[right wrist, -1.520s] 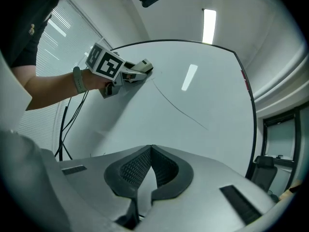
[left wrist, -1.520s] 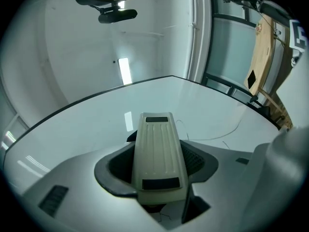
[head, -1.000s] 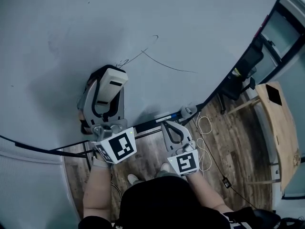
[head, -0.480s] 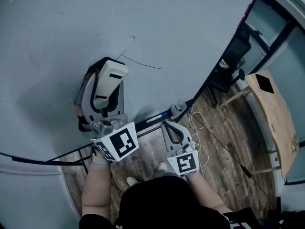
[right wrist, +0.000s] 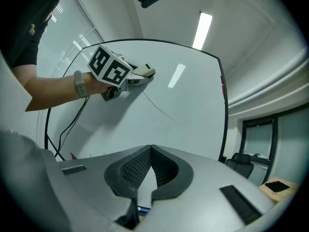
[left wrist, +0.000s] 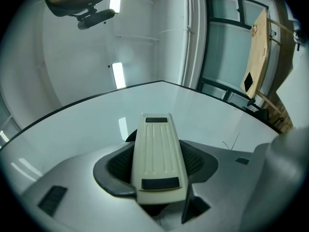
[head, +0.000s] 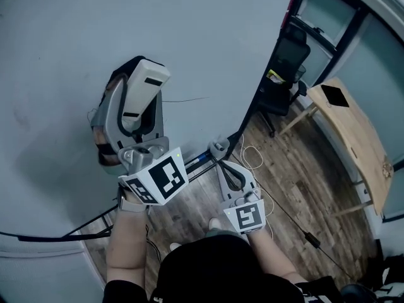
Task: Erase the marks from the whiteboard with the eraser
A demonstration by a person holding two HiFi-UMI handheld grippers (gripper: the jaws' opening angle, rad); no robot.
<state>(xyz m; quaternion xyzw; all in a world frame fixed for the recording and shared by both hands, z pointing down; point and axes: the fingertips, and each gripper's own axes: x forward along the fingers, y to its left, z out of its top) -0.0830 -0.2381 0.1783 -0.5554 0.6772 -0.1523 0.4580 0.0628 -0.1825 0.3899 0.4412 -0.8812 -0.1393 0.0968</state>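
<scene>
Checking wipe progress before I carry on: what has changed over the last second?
The left gripper, shut on the eraser, has slid right along the whiteboard onto the drawn line. Only the line's right part now shows past the eraser, and the small curl above it is no longer seen. The right gripper has stayed low by the board's bottom edge, shut and empty.
</scene>
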